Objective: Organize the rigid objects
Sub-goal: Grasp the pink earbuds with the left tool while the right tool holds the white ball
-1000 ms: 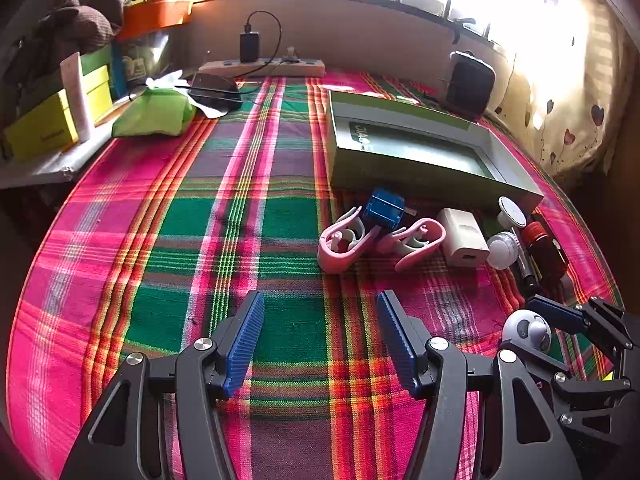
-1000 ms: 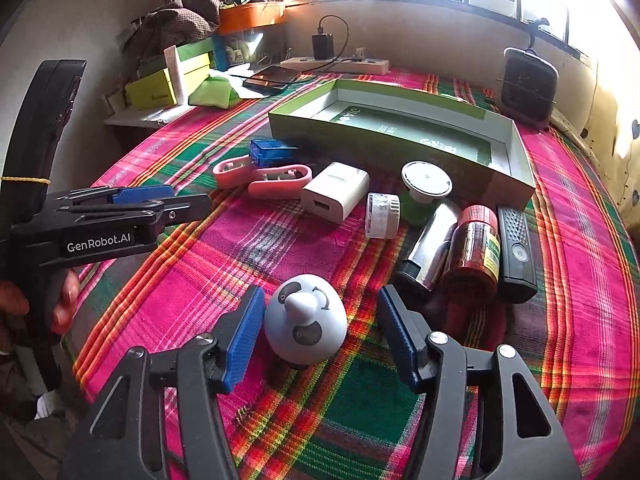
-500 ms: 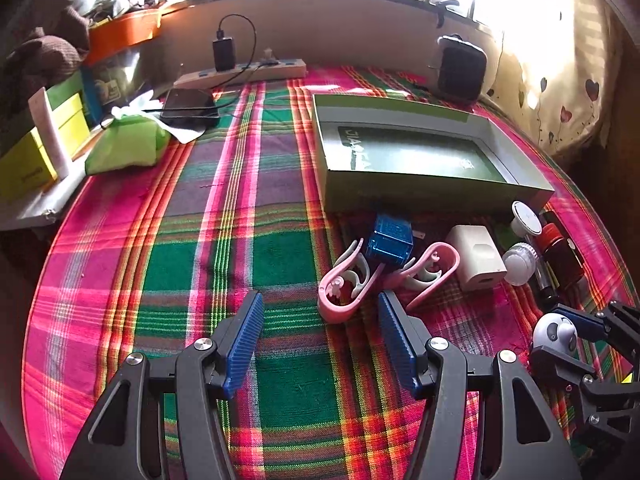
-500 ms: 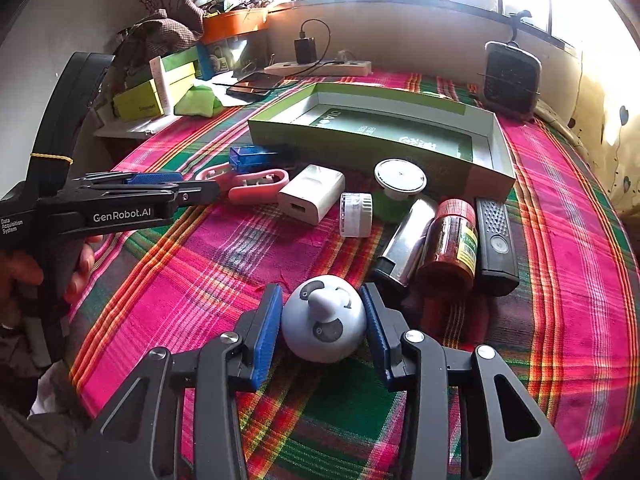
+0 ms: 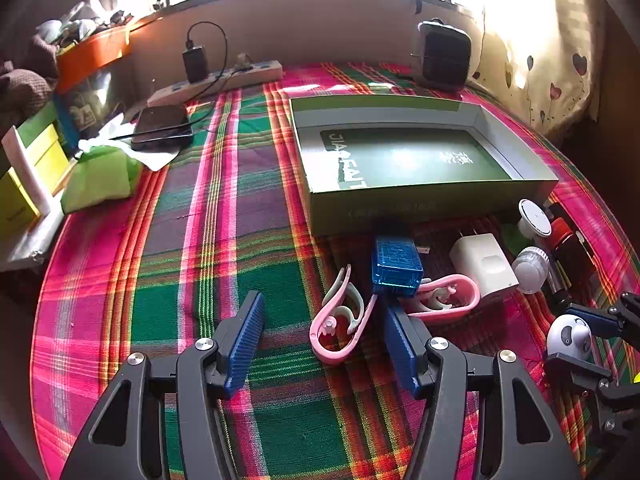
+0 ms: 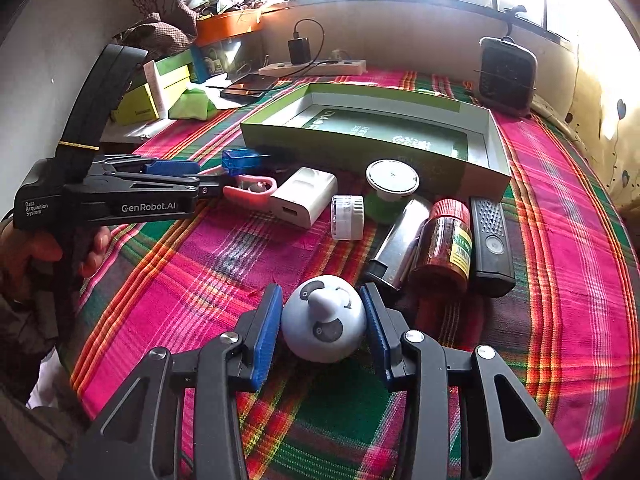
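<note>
**Round panda toy clamped, box still waiting**

Near the front edge of the plaid bedspread (image 6: pixel 180 280), the white round panda toy (image 6: pixel 323 320) is gripped by the right tool (image 6: pixel 323 330), both blue pads pressed against its sides after the jaws were just closed around it. The left tool (image 5: pixel 320 340) is held wide open with nothing in it, a pink clip (image 5: pixel 340 324) lying between its fingers. The green box (image 6: pixel 486 140) sits well beyond the row of clutter.

For the lift to go well, the toy should probably be raised straight up first, since a smooth ball like that could be squirted out of flat pads. The brown spice jar (image 6: pixel 444 240) and silver tube (image 6: pixel 394 242) just beside it should be cleared before anything is swung toward the box.
</note>
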Tool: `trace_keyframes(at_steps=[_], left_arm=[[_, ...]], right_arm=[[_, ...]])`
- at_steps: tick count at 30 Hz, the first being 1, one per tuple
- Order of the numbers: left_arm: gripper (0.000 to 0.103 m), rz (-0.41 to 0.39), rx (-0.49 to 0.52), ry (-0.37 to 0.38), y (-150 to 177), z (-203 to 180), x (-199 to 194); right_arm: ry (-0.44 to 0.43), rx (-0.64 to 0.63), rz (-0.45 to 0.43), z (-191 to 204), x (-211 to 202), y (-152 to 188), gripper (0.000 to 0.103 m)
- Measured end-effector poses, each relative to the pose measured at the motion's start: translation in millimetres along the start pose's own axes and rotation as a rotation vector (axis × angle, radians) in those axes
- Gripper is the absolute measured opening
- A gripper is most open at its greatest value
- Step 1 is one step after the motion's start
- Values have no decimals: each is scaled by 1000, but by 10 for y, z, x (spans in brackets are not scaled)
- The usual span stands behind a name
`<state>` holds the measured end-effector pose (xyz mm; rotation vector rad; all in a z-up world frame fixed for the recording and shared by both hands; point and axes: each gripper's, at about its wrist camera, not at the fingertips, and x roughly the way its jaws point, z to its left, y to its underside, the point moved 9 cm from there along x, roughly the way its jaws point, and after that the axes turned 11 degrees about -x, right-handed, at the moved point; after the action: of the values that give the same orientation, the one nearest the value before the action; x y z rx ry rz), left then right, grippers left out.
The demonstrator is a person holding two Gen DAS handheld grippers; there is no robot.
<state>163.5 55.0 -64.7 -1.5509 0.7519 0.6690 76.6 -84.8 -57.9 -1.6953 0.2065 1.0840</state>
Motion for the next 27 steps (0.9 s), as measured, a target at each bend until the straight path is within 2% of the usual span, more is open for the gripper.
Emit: trace_keyframes(at_steps=[2, 7, 18, 27], left_arm=[[57, 0, -6, 6, -2, 4, 0], [43, -8, -13, -3, -4, 23, -15], [22, -15, -52, -17, 14, 115, -53], [22, -16, -75, -17, 39, 162, -104]], right_arm=[[-1, 0, 0, -2, 0, 2, 42], [-4, 3, -1, -4, 3, -4, 42], [-7, 5, -3, -8, 5, -7, 42], [3, 9, -6, -15, -11, -8, 41]])
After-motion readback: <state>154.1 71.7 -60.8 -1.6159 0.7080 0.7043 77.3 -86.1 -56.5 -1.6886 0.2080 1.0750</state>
